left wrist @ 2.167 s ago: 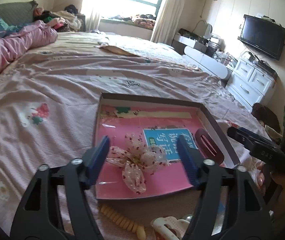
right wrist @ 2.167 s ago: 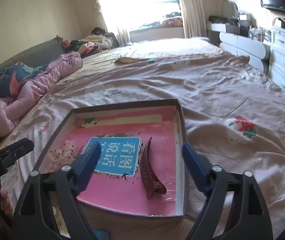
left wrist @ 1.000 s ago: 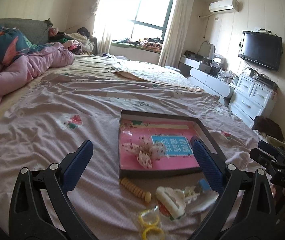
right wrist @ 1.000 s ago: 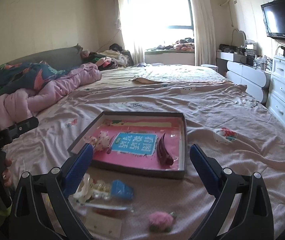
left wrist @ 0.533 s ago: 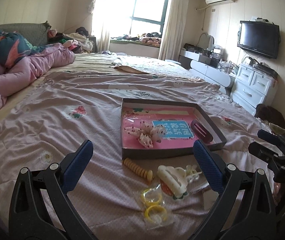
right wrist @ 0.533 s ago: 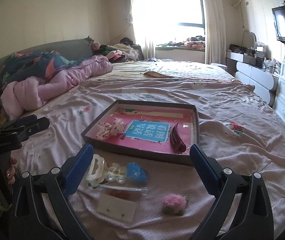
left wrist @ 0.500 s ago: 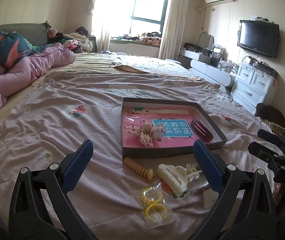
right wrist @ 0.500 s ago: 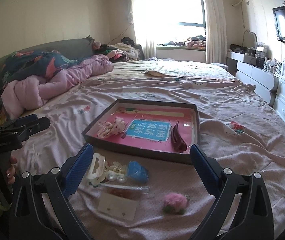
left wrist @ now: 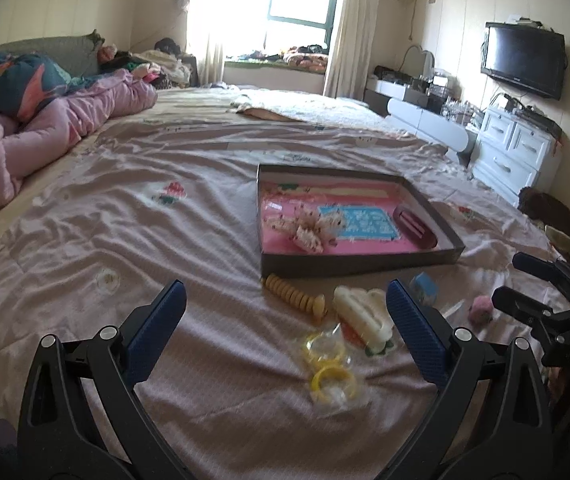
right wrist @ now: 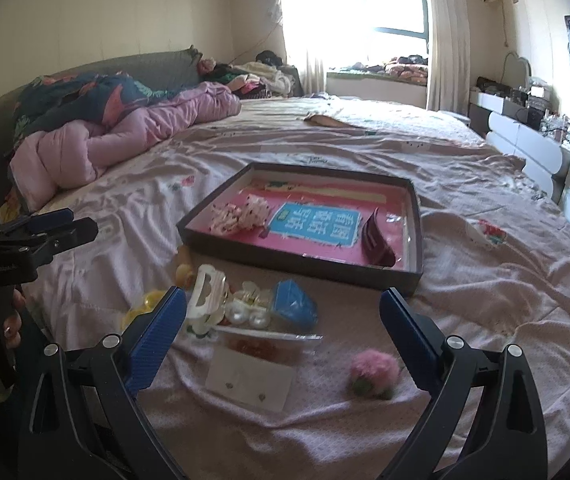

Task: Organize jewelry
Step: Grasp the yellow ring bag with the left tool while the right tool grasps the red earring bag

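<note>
A shallow dark box with a pink floor lies on the bed. It holds a spotted bow and a maroon hair clip. In front of it lie a tan spiral tie, a white claw clip, yellow rings, a blue piece, pearls, an earring card and a pink pompom. My left gripper and right gripper are open and empty above these loose pieces.
The bedsheet is wrinkled. A pink quilt is piled at the left. White drawers and a TV stand along the right wall. The bed edge is close below me.
Both grippers have pulled back from the box and stay open. The loose pieces in front of the box have come into view. The bow and maroon clip remain in the box.
</note>
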`<action>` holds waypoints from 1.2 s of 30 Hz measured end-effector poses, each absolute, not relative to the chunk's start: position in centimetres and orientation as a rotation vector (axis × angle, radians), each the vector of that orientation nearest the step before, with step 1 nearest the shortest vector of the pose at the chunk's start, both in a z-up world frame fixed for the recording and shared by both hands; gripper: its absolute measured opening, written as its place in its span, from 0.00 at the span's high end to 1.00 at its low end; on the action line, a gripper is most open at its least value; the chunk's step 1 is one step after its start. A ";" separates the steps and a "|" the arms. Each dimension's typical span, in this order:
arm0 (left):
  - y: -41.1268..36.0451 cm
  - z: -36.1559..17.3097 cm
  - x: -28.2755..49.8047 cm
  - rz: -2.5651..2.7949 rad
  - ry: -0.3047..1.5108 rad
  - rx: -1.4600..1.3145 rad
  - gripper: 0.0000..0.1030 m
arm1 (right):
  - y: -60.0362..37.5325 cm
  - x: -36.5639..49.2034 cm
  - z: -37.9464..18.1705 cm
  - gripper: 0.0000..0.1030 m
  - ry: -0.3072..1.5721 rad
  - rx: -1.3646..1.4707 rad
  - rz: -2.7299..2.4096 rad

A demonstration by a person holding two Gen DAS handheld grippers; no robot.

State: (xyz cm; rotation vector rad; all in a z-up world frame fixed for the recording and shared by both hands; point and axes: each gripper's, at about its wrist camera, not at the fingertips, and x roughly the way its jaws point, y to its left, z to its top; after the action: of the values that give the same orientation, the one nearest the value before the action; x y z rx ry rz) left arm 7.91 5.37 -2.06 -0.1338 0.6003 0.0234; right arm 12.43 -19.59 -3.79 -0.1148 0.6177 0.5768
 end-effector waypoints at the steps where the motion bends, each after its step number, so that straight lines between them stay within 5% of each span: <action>1: 5.5 -2.4 7.8 0.020 0.614 -0.138 0.11 | -19.5 12.5 -4.0 0.08 0.626 -0.117 0.580; 25: 3.2 -7.9 8.2 -0.124 0.828 -0.129 0.11 | -17.0 15.3 -9.2 0.08 0.834 -0.124 0.632; 32: 2.1 -9.2 8.9 -0.159 0.866 -0.114 0.21 | -15.8 16.3 -10.0 0.08 0.862 -0.116 0.646; 36: 1.9 -9.7 9.6 -0.163 0.882 -0.131 0.27 | -15.9 16.8 -10.0 0.17 0.867 -0.103 0.640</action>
State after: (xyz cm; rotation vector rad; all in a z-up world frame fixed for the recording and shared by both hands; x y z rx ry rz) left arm 9.62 1.87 -9.72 -0.1312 0.8822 -0.1633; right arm 16.81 -15.95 -10.01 -0.1028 0.8672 0.6401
